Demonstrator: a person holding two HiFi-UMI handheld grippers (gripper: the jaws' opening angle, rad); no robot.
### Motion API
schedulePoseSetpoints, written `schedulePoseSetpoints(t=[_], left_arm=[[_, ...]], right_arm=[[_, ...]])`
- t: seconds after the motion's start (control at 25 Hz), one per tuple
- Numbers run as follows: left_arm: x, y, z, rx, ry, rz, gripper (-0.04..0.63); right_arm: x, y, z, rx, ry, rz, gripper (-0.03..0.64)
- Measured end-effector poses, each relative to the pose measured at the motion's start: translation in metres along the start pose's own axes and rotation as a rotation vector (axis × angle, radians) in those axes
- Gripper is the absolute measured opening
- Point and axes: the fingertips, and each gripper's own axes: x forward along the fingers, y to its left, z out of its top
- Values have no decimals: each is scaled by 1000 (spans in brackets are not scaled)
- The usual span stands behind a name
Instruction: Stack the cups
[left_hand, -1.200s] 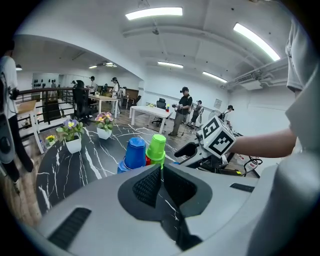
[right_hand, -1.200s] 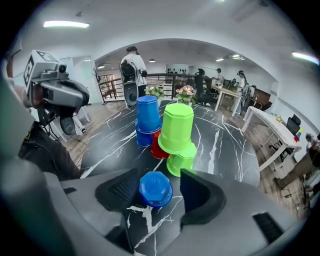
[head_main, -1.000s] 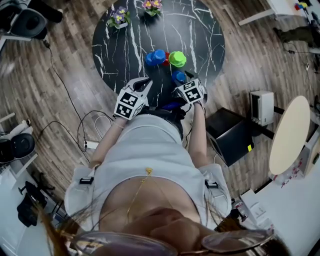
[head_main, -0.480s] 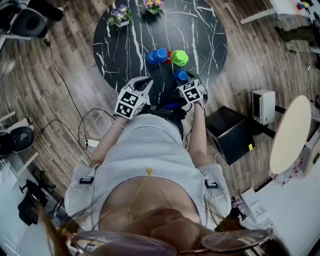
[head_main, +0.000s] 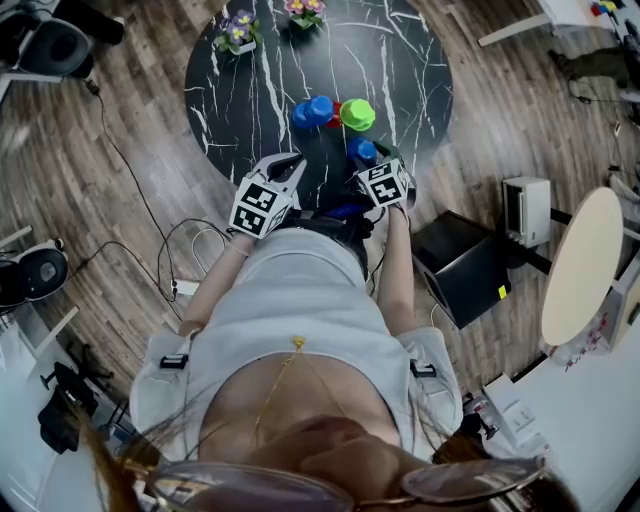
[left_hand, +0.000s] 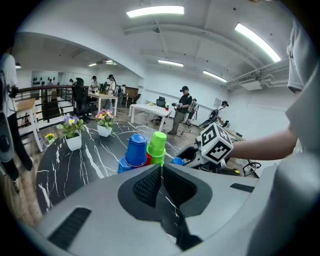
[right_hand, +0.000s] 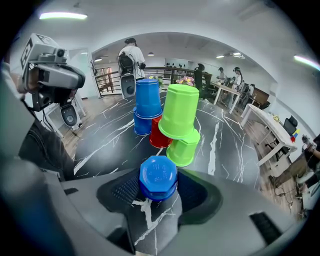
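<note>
Right claw (right_hand: 158, 184) jaws have just been closing, with the single blue cup (right_hand: 158, 177) between them. The hand itself has barely shifted from its position a second ago. The other cups stand where they stood before.

**Right claw**
- The jaws stand wide.
- Both pads lie against the sides of the single blue cup.
- That cup is inverted, base up, and rests on the desk (head_main: 260, 100).
- It is well short of the red cup (right_hand: 159, 137), on the side nearer the person (head_main: 300, 330).

**Left claw**
- The left claw (left_hand: 161, 169) has its jaws closed together, with nothing between them.
- It hangs over the desk edge, nearer the person than the red cup and to the left of it.

**Cups around the red cup**
- All are inverted.
- The green cups (right_hand: 182, 120) are two, one on the other with the upper one tilted. They stand just right of the red cup, touching it.
- The blue cups (right_hand: 148, 102) are two, stacked. They stand just left of the red cup.

**Other items**
- Two flower pots (head_main: 237, 33) stand well beyond the red cup, at the far rim of the desk.
</note>
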Motion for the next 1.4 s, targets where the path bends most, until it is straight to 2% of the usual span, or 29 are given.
schedulePoseSetpoints(t=[0.6,0.96,1.4], left_arm=[[0,-2,-1,5,11,7,38],[2,-4,1,1,3,3,38],[2,-4,-2,-4,4,-4,38]], right_arm=[[-29,8,20,-60,-24,31,241],[-54,8,48,-105,-73,22,239],[-80,21,79,-152,-122,61,239]])
